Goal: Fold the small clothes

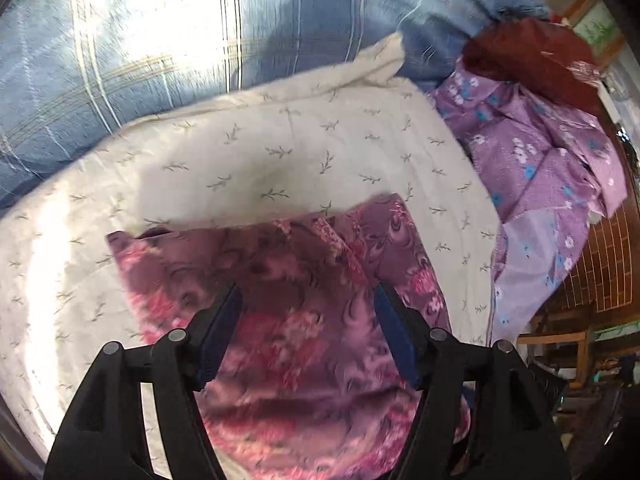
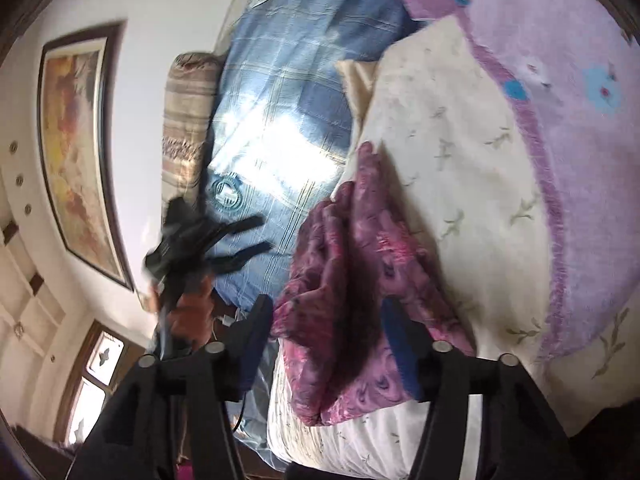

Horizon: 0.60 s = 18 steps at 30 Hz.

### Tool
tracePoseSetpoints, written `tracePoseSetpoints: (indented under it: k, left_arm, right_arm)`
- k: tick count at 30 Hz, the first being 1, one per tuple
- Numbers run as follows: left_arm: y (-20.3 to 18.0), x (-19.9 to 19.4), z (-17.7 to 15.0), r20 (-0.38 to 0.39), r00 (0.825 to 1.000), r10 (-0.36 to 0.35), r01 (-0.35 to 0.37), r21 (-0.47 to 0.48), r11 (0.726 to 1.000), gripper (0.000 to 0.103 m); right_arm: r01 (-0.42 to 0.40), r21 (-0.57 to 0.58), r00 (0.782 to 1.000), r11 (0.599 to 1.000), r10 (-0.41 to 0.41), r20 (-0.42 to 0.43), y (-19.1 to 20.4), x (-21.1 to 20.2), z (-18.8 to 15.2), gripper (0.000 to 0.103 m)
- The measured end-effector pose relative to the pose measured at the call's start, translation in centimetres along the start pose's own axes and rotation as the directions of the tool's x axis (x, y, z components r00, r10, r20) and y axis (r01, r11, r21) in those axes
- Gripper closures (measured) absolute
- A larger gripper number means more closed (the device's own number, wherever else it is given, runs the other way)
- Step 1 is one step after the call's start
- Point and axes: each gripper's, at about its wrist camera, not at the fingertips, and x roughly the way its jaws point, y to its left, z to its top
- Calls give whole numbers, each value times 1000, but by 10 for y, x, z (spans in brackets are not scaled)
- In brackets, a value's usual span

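A small purple and pink floral garment (image 1: 288, 304) lies folded on a cream sheet (image 1: 248, 152) with a sprig print. My left gripper (image 1: 308, 300) hovers over the garment with jaws wide open and holds nothing. In the right wrist view the same garment (image 2: 352, 280) lies bunched on the cream sheet (image 2: 460, 184). My right gripper (image 2: 326, 312) is open around its near end, not closed on it. The left gripper (image 2: 252, 240) shows there too, open above the blue bedcover.
A blue plaid bedcover (image 1: 160, 40) lies behind the sheet. A lilac floral cloth (image 1: 536, 168) and a dark red cloth (image 1: 532, 52) are heaped at the right. A striped bolster (image 2: 188, 120), a framed picture (image 2: 76, 140) and a window (image 2: 96, 376) are at the left.
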Motion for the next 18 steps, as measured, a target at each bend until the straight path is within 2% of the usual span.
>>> tracePoseSetpoints:
  k: [4, 6, 10, 12, 14, 18]
  left_arm:
    - [-7, 31, 18, -79, 996, -50, 45, -62, 997, 35]
    - [-10, 41, 23, -108, 994, -34, 26, -75, 997, 35]
    - [-22, 69, 33, -194, 979, 58, -72, -65, 995, 35]
    - [-33, 83, 33, -246, 960, 137, -144, -11, 990, 35]
    - [-49, 94, 31, -261, 938, 227, -215, 73, 974, 35]
    - [-73, 103, 24, -245, 911, 333, -298, 168, 940, 35]
  right_arm:
    - [19, -66, 996, 998, -25, -89, 11, 24, -5, 38]
    - [28, -109, 990, 994, -42, -131, 18, 36, -8, 38]
    - [48, -191, 979, 981, -84, -187, 30, 55, -16, 38]
    - [50, -207, 976, 977, -92, -199, 33, 60, -17, 38]
    - [58, -217, 974, 974, -103, -201, 37, 64, -16, 38]
    - [59, -220, 972, 974, -106, -208, 39, 68, -13, 38]
